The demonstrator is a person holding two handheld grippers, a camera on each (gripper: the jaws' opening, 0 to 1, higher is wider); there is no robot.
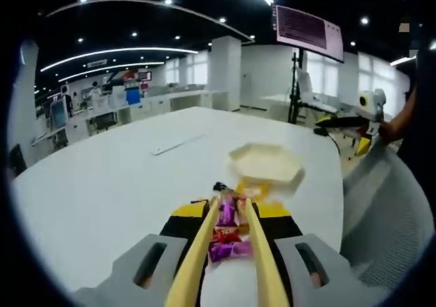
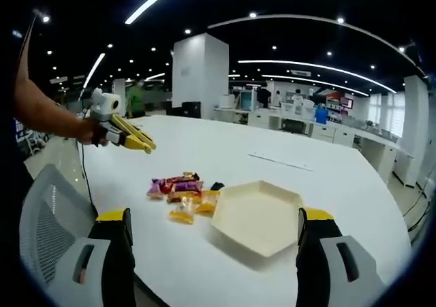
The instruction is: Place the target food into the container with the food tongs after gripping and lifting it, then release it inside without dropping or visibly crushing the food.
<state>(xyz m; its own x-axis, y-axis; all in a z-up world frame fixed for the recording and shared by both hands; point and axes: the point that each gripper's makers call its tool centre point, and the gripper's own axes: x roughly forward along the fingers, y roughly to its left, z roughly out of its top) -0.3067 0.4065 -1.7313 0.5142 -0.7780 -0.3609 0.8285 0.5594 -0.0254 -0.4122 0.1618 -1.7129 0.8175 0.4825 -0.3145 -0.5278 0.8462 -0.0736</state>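
Observation:
Yellow food tongs [image 1: 253, 246] run forward from between the jaws of my left gripper [image 1: 231, 213], which is shut on them. Their two arms stand slightly apart, and a pile of wrapped candies [image 1: 228, 229], purple, red and orange, shows between them. In the right gripper view the tongs [image 2: 136, 138] hover left of the candies [image 2: 178, 188], not touching them. A cream hexagonal container [image 1: 266, 163] [image 2: 257, 215] lies empty just past the candies. My right gripper [image 2: 214, 217] stands wide open with nothing between its jaws, above the container's near edge.
The round white table [image 1: 102, 178] also carries a thin pale strip [image 1: 176, 143] [image 2: 279, 160]. A grey mesh chair [image 1: 392, 212] [image 2: 44, 212] stands at the table's edge. A hand holds the right gripper [image 1: 368, 108] near a monitor stand [image 1: 296, 82]. Office desks fill the background.

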